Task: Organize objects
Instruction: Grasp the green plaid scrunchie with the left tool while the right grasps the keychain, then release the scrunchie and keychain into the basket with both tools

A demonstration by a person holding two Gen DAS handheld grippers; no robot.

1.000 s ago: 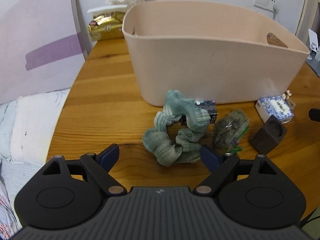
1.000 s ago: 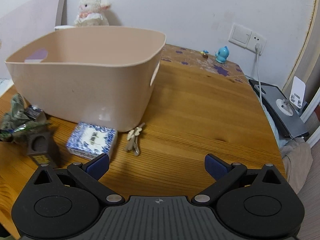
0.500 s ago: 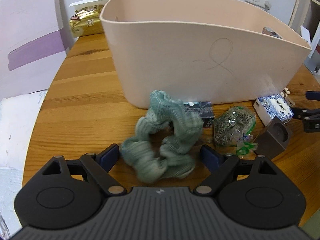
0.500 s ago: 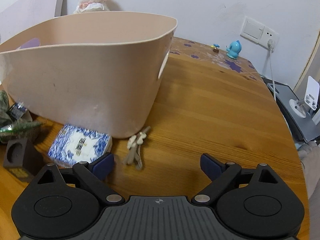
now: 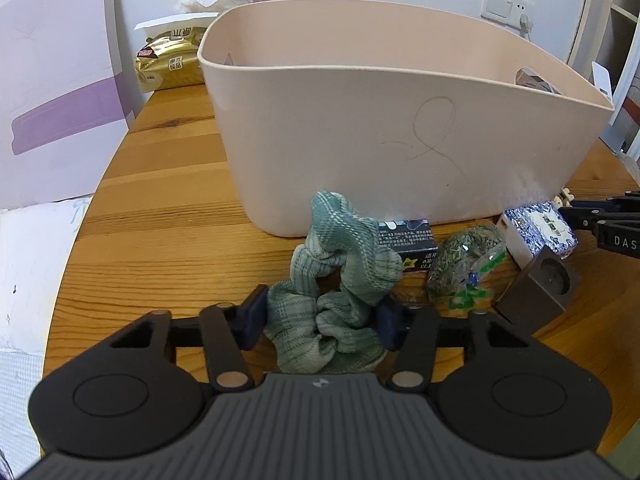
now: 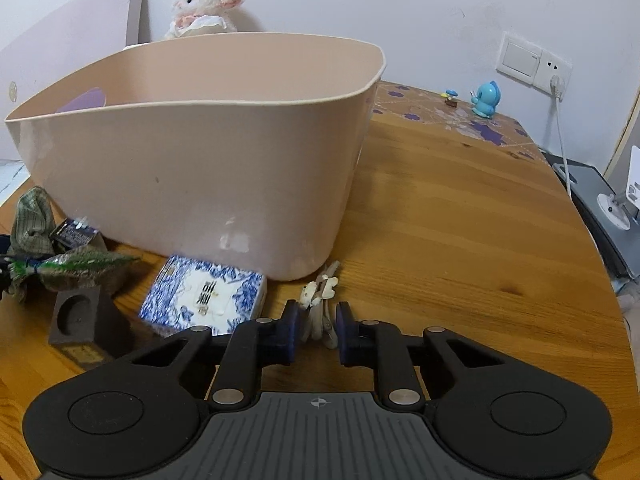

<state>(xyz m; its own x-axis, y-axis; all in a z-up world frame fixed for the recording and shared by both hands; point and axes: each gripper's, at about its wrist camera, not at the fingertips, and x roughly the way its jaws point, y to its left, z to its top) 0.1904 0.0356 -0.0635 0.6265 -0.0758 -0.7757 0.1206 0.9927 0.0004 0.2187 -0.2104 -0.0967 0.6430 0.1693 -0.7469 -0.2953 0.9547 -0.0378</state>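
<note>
while both claws clamp, left gripper (image 5: 322, 314) on scrunchie (image 5: 340, 280), right gripper (image 6: 317, 330) on clip (image 6: 318, 306), wooden table (image 6: 460, 220) meets white wall (image 6: 400, 8).

Left gripper (image 5: 322, 318) held low over the near edge of the table (image 5: 160, 216), pointing toward the far edge, blue pads pressed into both sides of the green scrunchie (image 5: 336, 280), jaws drawn partway in with the cloth bunched between them. Right gripper (image 6: 316, 330) likewise low and level by the table's near edge, its pads narrowed to a slim gap around the pale hair clip (image 6: 318, 304); contact with the clip not certain. Tips of the right gripper also visible at the right rim of the left wrist view.
</note>
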